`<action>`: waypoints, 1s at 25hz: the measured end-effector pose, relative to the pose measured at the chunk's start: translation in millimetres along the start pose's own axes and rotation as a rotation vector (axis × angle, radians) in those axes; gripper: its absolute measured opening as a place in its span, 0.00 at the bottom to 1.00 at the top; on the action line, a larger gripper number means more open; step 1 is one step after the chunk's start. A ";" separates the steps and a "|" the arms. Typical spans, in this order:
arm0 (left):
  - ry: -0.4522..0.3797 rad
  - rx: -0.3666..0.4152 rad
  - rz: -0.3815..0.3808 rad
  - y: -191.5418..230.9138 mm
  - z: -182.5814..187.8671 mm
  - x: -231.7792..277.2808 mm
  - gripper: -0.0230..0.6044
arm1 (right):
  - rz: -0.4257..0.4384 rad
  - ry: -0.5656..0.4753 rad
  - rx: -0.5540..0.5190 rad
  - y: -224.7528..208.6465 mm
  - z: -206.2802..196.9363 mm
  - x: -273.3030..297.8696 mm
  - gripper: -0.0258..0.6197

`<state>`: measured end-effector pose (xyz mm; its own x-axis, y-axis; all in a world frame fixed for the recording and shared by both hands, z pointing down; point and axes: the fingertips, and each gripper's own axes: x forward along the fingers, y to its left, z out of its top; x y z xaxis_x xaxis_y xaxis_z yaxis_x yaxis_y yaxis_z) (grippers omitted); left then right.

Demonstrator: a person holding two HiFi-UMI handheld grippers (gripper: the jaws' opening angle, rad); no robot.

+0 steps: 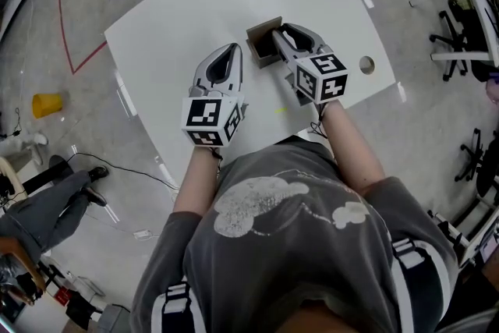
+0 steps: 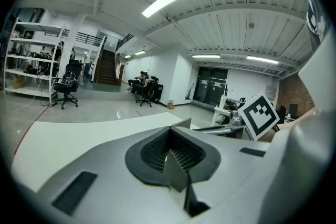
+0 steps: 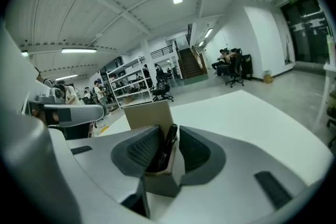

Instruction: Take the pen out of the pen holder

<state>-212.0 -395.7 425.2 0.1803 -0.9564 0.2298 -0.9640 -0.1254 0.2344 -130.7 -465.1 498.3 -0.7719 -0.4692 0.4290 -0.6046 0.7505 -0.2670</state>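
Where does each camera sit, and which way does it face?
Head view: on the head, facing down at the table; forearms, left gripper, right gripper show.
Left gripper view: rides that gripper, along shut fingers, over the table.
Right gripper view: rides that gripper, along open fingers, at the pen.
Shared: head and right gripper views show the pen holder.

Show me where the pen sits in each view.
Head view: not visible; the right gripper overhangs the holder.
Left gripper view: not in it.
Right gripper view: centre, pen standing in the holder between the open jaws.
Shared landmark: the white table.
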 end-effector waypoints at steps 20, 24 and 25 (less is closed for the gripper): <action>-0.011 0.014 -0.010 -9.6 -1.4 -15.4 0.05 | -0.043 -0.102 -0.041 6.6 17.7 -24.3 0.12; -0.023 0.022 -0.019 -18.0 -0.8 -28.7 0.05 | -0.045 -0.159 -0.043 14.2 28.0 -41.1 0.12; -0.027 0.024 -0.021 -19.7 -0.1 -32.9 0.05 | -0.044 -0.179 -0.043 17.5 32.1 -46.1 0.12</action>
<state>-198.9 -361.7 413.1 0.1959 -0.9602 0.1993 -0.9645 -0.1519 0.2160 -112.0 -445.3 446.2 -0.7695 -0.5749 0.2781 -0.6329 0.7444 -0.2126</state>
